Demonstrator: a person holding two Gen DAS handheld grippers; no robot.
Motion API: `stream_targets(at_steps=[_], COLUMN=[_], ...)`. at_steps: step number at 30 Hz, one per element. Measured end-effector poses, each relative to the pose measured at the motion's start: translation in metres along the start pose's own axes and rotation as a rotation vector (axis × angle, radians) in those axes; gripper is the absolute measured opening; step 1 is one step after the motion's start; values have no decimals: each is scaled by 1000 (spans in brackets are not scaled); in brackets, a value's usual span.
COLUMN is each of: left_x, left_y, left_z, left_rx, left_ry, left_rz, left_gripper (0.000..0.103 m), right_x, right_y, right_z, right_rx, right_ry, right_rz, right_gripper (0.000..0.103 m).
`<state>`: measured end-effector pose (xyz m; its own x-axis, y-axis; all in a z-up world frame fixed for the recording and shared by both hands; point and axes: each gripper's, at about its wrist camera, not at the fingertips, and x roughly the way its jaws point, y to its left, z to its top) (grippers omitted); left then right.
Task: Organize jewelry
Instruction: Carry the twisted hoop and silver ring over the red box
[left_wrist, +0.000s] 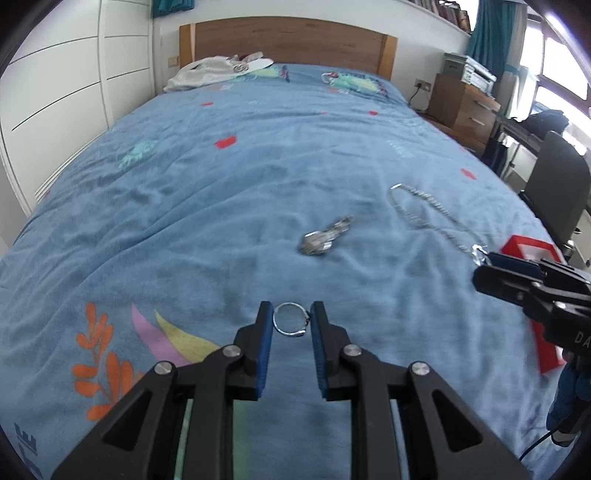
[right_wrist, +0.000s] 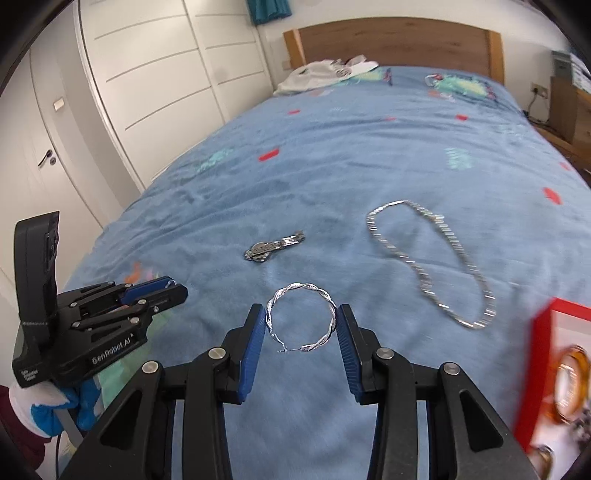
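Observation:
My left gripper (left_wrist: 291, 319) is shut on a small plain silver hoop earring (left_wrist: 282, 328), held above the blue bedspread. My right gripper (right_wrist: 301, 319) is shut on a larger twisted silver hoop earring (right_wrist: 314, 290), its pads touching both sides of the ring. A silver chain necklace (right_wrist: 428, 258) lies looped on the bed ahead to the right; it also shows in the left wrist view (left_wrist: 424, 214). A small bunched silver piece (right_wrist: 273, 247) lies ahead of both grippers, and shows in the left wrist view (left_wrist: 325, 238). A red jewelry box (right_wrist: 546, 369) holding an amber bangle (right_wrist: 569, 384) sits at the far right.
The bed's blue patterned cover (left_wrist: 221, 206) fills both views. White clothes (left_wrist: 214, 72) lie by the wooden headboard (left_wrist: 288, 40). White wardrobes (right_wrist: 147, 81) stand to the left. A wooden nightstand (left_wrist: 461, 107) and a dark chair (left_wrist: 557, 192) stand to the right.

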<state>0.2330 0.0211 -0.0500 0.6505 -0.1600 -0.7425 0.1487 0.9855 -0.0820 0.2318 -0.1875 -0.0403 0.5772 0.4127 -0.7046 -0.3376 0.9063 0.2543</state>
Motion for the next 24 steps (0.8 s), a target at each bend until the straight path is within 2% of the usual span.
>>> stream_targets(at_steps=[6, 14, 20, 24], left_x=[-27, -52, -54, -47], left_y=[-44, -123, -191, -238], left_z=[2, -2, -9, -17], left_rx=[50, 107, 167, 226], left_ry=[-18, -26, 3, 34], left_rz=[-68, -196, -290, -337], left_gripper=[19, 19, 19, 19], right_x=[-62, -136, -160, -163], right_y=[-28, -87, -139, -164], right_z=[-15, -56, -97, -114], right_rx=[15, 78, 149, 183], right_ry=[-36, -47, -2, 26], right_rz=[-74, -194, -270, -287], right_gripper=[39, 39, 39, 39])
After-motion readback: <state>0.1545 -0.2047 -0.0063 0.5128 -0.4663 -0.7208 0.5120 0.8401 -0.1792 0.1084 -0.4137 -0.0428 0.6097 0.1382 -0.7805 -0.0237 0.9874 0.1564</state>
